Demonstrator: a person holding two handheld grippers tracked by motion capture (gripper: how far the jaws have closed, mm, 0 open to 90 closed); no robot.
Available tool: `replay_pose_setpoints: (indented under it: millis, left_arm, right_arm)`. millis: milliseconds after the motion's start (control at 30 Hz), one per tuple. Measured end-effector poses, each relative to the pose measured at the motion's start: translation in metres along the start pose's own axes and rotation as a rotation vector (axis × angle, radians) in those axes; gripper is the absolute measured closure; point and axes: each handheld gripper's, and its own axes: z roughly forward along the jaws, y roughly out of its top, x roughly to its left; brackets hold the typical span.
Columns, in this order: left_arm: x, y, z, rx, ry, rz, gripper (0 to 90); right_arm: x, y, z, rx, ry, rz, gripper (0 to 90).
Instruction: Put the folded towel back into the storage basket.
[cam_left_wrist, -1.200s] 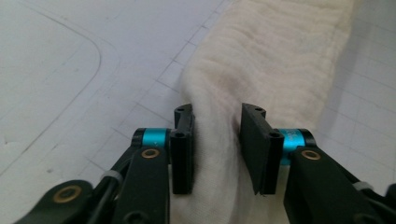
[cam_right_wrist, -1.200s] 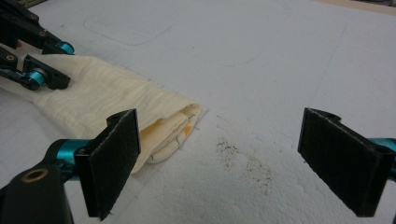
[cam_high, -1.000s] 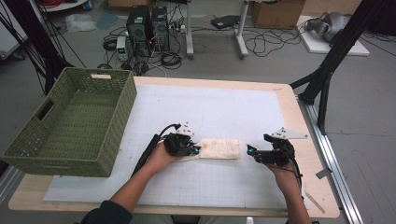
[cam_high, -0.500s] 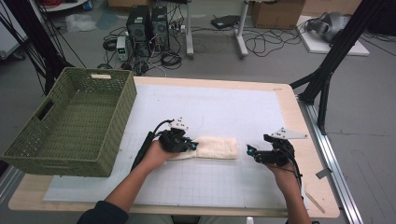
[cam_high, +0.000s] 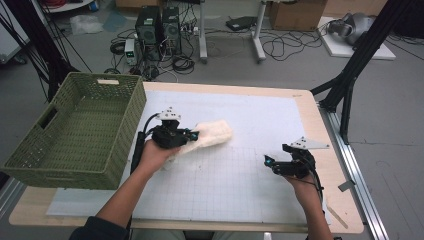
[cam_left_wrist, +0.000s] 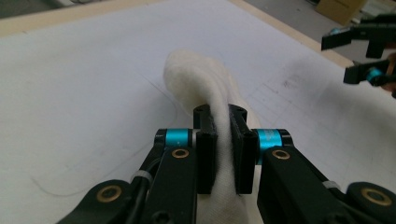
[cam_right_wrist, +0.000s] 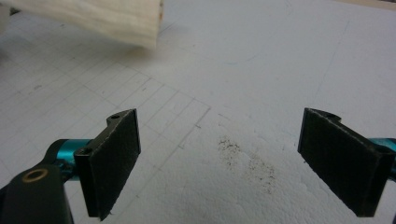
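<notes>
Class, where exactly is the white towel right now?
In the high view, the white towel is left of centre on the table, pinched by the left gripper, right of the green basket.

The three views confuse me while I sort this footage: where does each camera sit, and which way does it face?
High view: above the person's side, facing forward and down on the table; forearms, left gripper, right gripper.
Left gripper view: rides the left gripper, along jaws shut on the white cloth.
Right gripper view: rides the right gripper, jaws open over the mat.
Shared: all three show the cloth.
</notes>
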Motion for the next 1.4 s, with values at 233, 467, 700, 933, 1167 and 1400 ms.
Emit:
replay_pose_setpoints:
  millis: [233,467,700,933,1167,1400]
  left_arm:
    - [0.002,0.032,-0.028,-0.06,0.067,-0.014,82.8]
    - [0.009,0.059,-0.055,-0.098,0.119,-0.045,82.7]
    - [0.018,0.076,-0.081,-0.153,0.19,-0.072,82.7]
    - [0.026,0.081,-0.099,-0.197,0.243,-0.078,82.7]
    - [0.03,0.08,-0.111,-0.234,0.261,-0.065,82.7]
    - [0.033,0.076,-0.121,-0.289,0.29,-0.05,82.7]
  right_arm:
    - [0.0,0.0,0.0,-0.004,0.0,0.002,12.4]
    - [0.0,0.001,-0.001,-0.007,0.002,0.005,12.4]
    - [0.0,0.001,0.0,-0.011,0.003,0.001,12.4]
    - [0.0,0.001,0.0,-0.011,0.004,0.0,12.4]
    - [0.0,0.001,0.0,-0.01,0.002,0.004,12.4]
    - [0.0,0.001,0.0,-0.008,0.001,0.004,12.4]
